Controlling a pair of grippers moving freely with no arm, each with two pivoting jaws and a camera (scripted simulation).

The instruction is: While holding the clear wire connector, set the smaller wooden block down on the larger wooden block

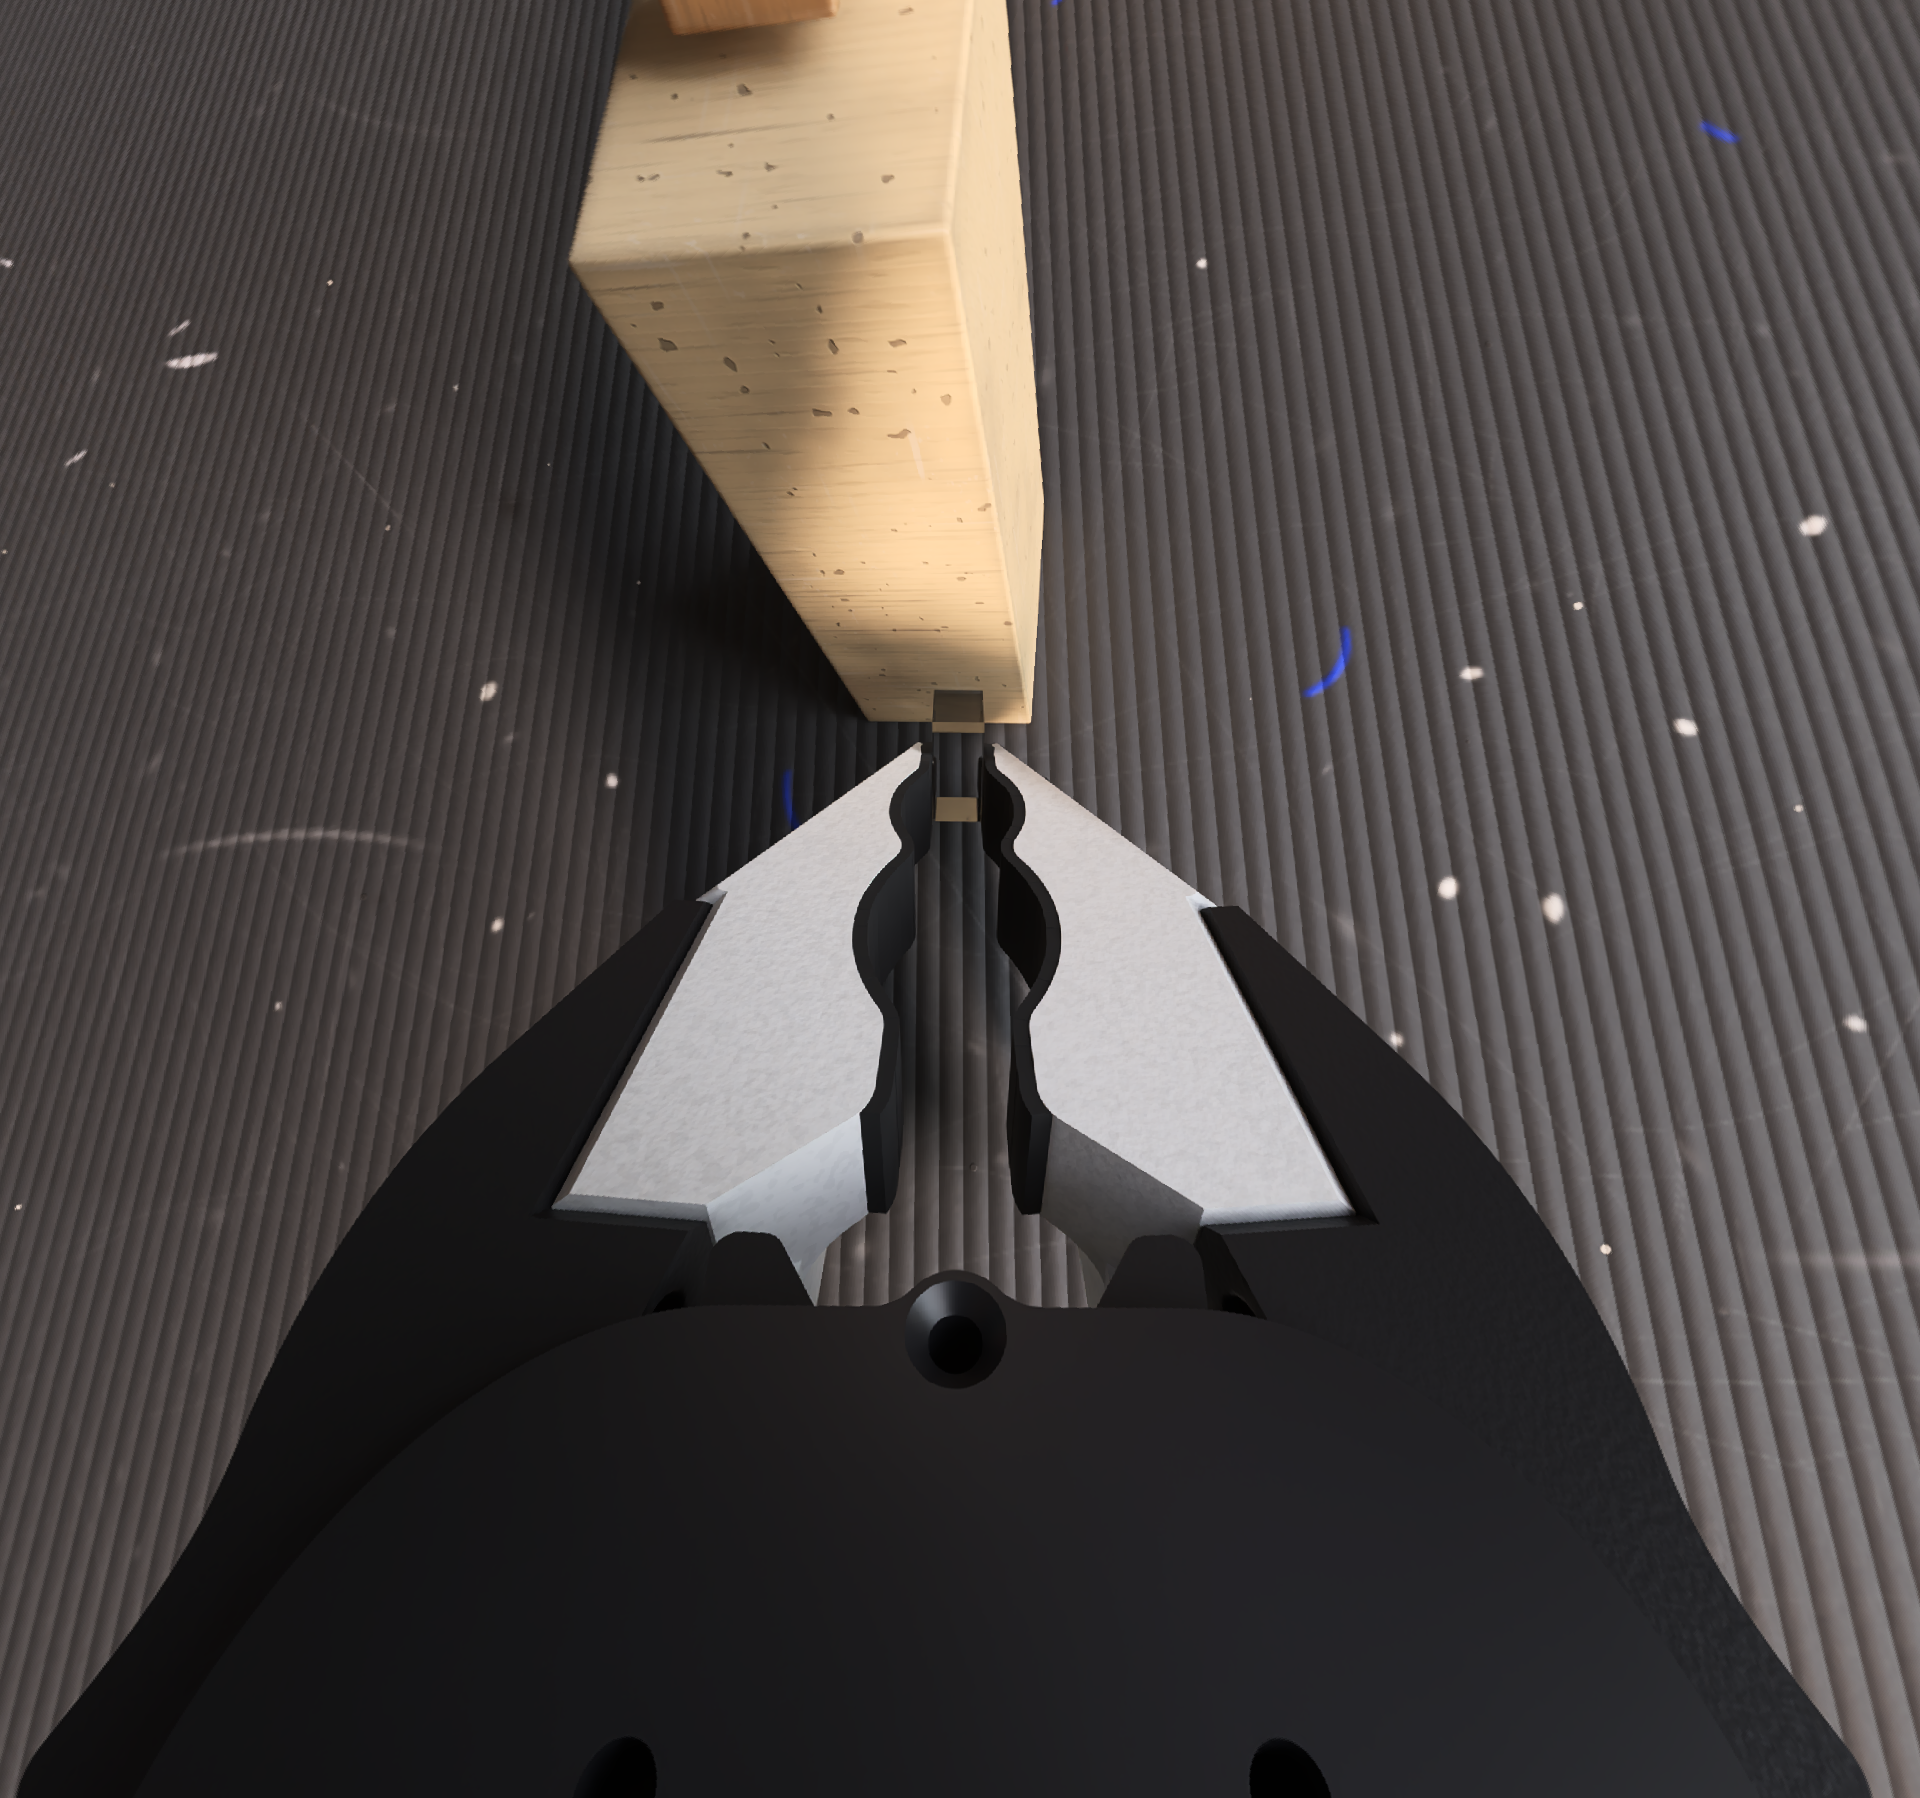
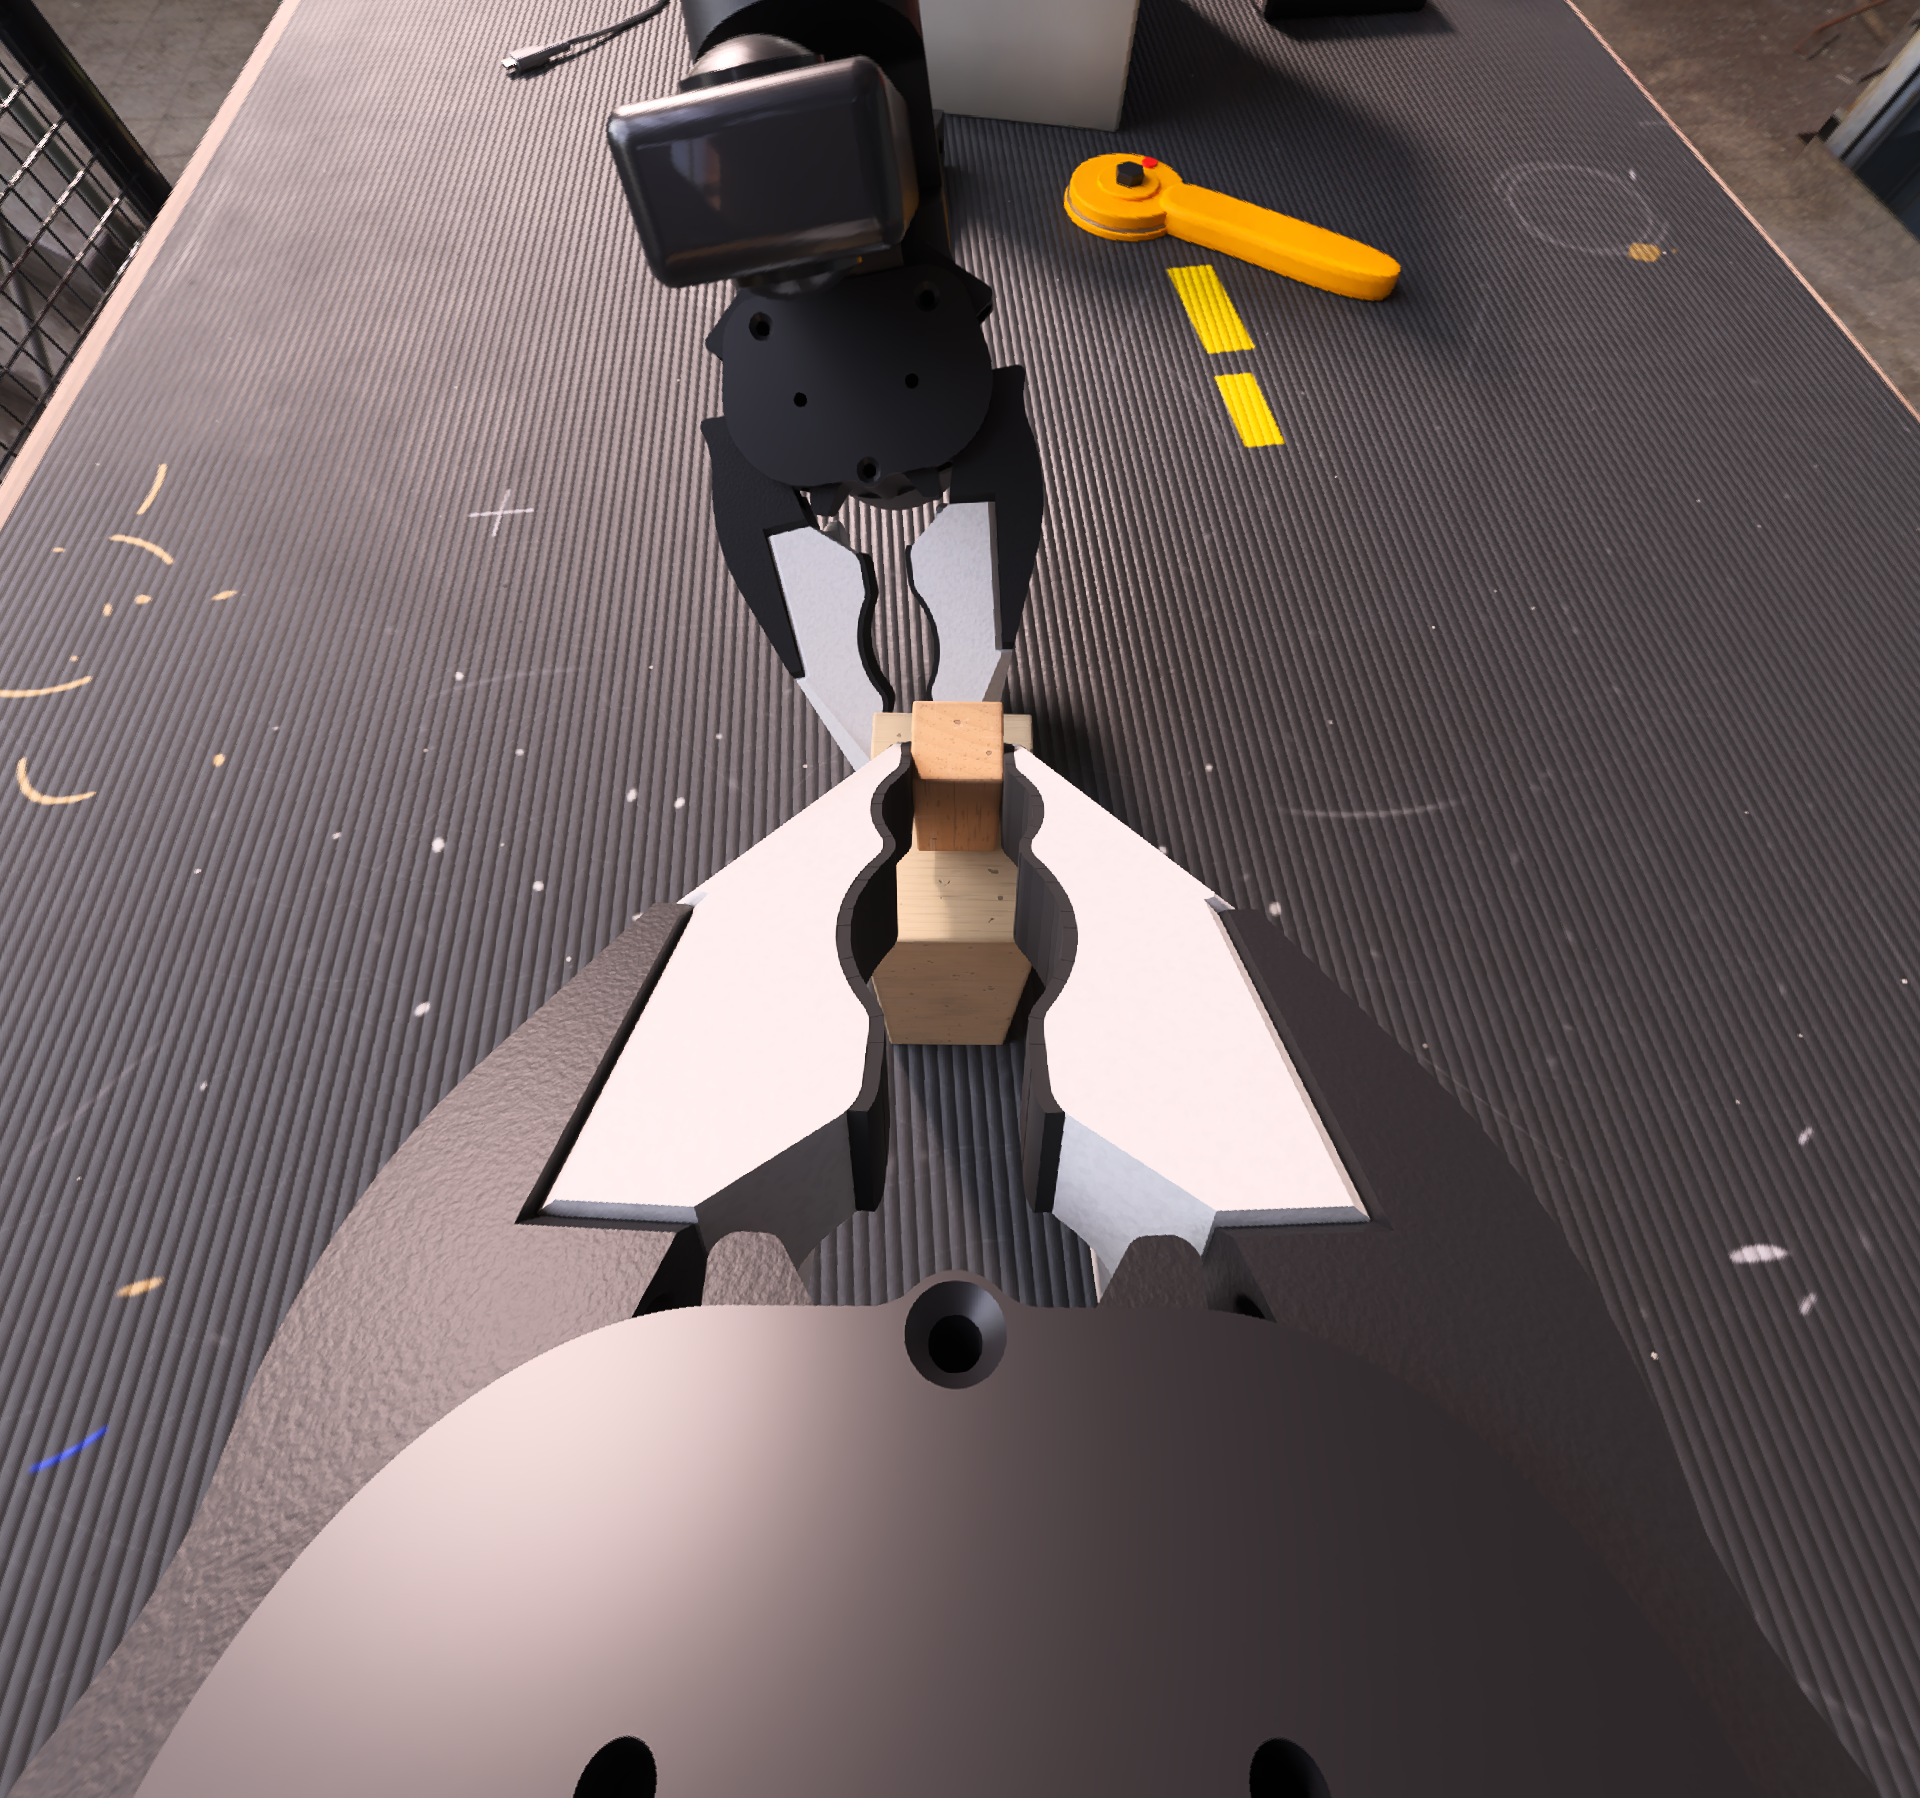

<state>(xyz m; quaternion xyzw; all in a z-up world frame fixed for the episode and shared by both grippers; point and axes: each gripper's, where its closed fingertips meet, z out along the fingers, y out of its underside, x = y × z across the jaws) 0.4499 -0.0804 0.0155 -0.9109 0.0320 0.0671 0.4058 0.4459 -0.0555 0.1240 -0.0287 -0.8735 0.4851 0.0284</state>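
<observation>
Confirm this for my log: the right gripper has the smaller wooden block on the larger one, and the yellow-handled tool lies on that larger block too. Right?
Not quite. The yellow-handled tool lies on the table mat, far beyond the larger wooden block, as the right wrist view shows. The right gripper does hold the smaller wooden block there.

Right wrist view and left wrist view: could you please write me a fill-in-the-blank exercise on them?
The right gripper grips the smaller block over the larger block, both made of ___.
The left gripper pinches a connector far ___ than either block.
The tool on the mat has a ___ handle.
Missing: wood; smaller; yellow.
</observation>
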